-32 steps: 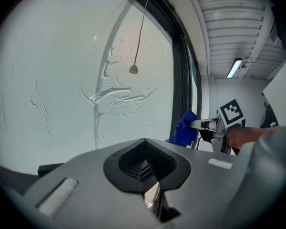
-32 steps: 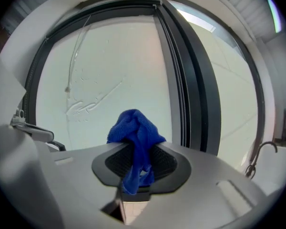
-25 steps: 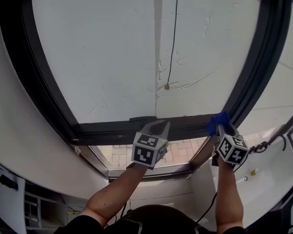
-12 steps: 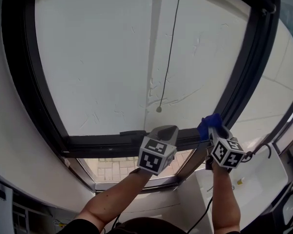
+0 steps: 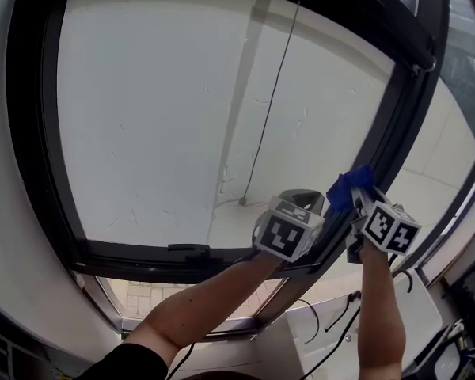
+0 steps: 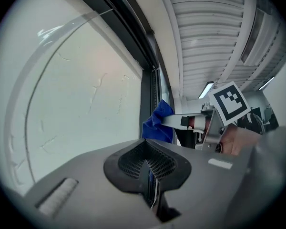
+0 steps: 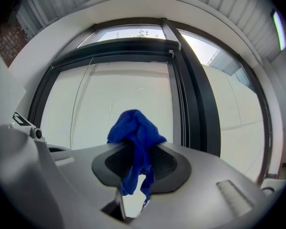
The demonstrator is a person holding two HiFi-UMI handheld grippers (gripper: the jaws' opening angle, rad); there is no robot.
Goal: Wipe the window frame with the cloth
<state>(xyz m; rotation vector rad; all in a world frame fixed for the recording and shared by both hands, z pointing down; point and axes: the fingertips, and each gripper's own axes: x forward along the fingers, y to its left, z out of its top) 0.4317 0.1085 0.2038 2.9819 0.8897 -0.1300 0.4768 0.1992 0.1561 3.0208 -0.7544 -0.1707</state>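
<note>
A blue cloth (image 5: 349, 188) is bunched at the tip of my right gripper (image 5: 359, 198), which is shut on it; the cloth (image 7: 135, 137) sticks out of the closed jaws and sits close to the black window frame (image 5: 386, 145) on its right upright. My left gripper (image 5: 299, 203) is shut with nothing in it, just left of the right one, near the frame's lower right corner. In the left gripper view, the cloth (image 6: 158, 123) lies against the dark frame (image 6: 150, 99). The window frame (image 7: 193, 99) runs upright just right of the cloth.
The pane (image 5: 190, 117) is whitish and streaked, with a thin dark cord (image 5: 267, 109) hanging down to a small weight. A handle (image 5: 188, 249) sits on the lower frame rail. A white sink (image 5: 416, 323) with cables is at lower right.
Both grippers have moved up and to the right along the frame, from the bottom rail toward the right upright. The cloth stays held in the right gripper.
</note>
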